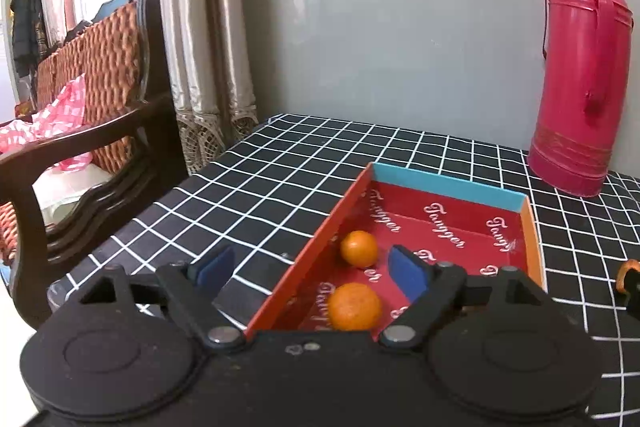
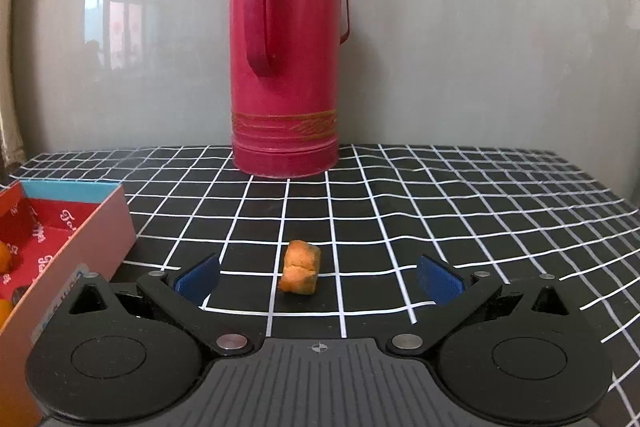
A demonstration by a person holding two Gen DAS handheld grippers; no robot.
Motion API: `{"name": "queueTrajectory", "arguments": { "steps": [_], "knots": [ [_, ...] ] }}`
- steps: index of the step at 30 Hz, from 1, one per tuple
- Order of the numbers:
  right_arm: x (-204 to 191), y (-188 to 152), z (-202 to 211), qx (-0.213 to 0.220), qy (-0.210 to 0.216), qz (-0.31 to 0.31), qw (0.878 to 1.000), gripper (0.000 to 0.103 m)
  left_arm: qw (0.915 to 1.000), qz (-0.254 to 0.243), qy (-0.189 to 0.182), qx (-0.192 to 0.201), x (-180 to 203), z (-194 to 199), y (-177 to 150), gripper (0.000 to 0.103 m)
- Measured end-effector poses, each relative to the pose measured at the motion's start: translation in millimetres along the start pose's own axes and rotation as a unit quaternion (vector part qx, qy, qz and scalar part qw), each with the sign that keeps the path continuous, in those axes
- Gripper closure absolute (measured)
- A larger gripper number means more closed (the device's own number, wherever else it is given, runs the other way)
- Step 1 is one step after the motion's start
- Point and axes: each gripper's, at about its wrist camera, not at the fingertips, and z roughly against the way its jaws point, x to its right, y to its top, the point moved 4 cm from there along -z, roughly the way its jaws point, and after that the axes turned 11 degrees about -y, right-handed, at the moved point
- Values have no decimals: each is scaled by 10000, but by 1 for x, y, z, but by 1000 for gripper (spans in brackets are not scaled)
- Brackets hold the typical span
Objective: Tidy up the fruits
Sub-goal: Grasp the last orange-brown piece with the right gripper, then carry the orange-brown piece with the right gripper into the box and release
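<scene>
The right gripper (image 2: pixel 318 277) is spread wide and holds nothing. An orange chunk of fruit (image 2: pixel 301 273) lies on the black checked tablecloth (image 2: pixel 440 211) at its twelve o'clock, between the blue pads (image 2: pixel 438 281) and touching neither. Its long axis looks roughly upright in this view, running away from the claw.

The red box (image 2: pixel 100 227) sits at nine o'clock, well clear of the chunk. The left gripper (image 1: pixel 310 271), also spread and empty, straddles the box's near wall above two mandarins (image 1: pixel 354 306) resting inside. The right is judged the nearer. A red thermos (image 2: pixel 288 67) stands behind.
</scene>
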Motion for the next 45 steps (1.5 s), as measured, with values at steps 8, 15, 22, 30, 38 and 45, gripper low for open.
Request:
{"name": "queueTrajectory", "arguments": {
  "steps": [8,15,22,30,38,45],
  "knots": [
    [-4,6,-24,-248,116,-128,9995,2,9997,-4,170,168,-15,13,-2,24],
    [2,5,-54,-928,216,-598,9937,43,9993,-3,307,226,-27,11,0,22],
    [-7,2,-51,-851,203,-413,9953,80,9989,165,393,198,-43,10,1,21],
    [-30,15,-1,-163,1211,-408,9917,80,9981,340,506,122,-57,9,2,19],
    [-87,9,58,294,2703,333,9618,80,9969,444,656,2,-68,8,-1,18],
    [-128,-11,83,195,3222,979,9414,80,9969,284,731,0,-69,8,-4,17]
  ]
}}
